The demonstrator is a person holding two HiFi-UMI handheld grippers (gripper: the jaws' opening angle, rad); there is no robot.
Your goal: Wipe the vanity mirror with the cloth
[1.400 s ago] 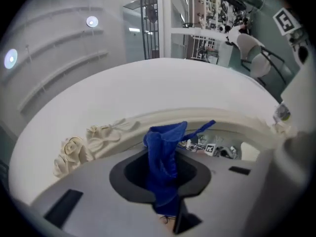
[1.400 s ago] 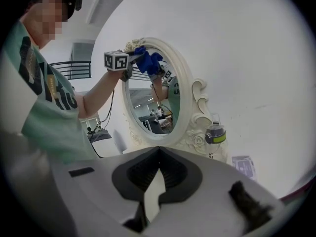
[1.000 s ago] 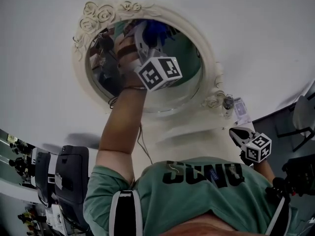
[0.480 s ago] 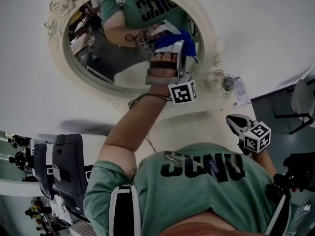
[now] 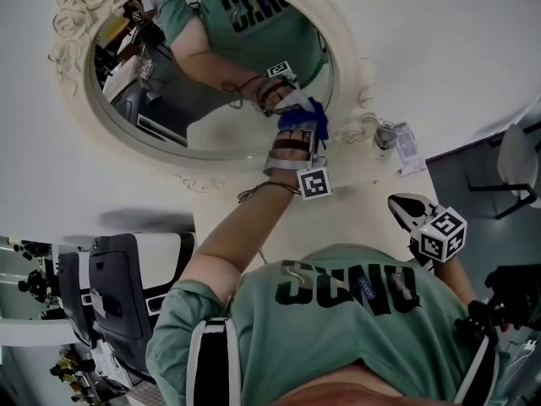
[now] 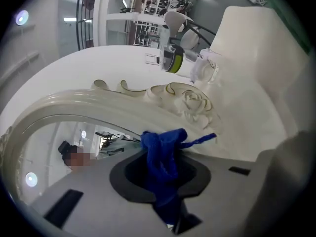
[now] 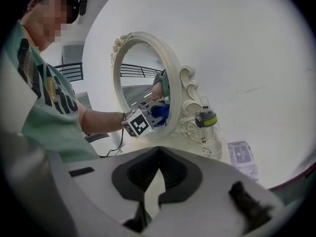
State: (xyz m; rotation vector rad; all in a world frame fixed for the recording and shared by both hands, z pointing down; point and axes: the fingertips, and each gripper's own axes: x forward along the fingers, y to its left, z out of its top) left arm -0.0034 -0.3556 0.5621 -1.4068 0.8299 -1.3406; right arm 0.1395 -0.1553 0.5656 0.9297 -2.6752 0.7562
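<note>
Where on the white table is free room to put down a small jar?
The white tabletop is bare beyond the cream oval mirror frame to its right, and also left of it. It is crowded at the frame's right foot: the green-banded small bottle, the flat grey packet and the left gripper with the blue cloth.

small bottle [image 5: 385,137] beside a flat packet [image 5: 409,157] — both on white table [image 5: 355,214].
</note>
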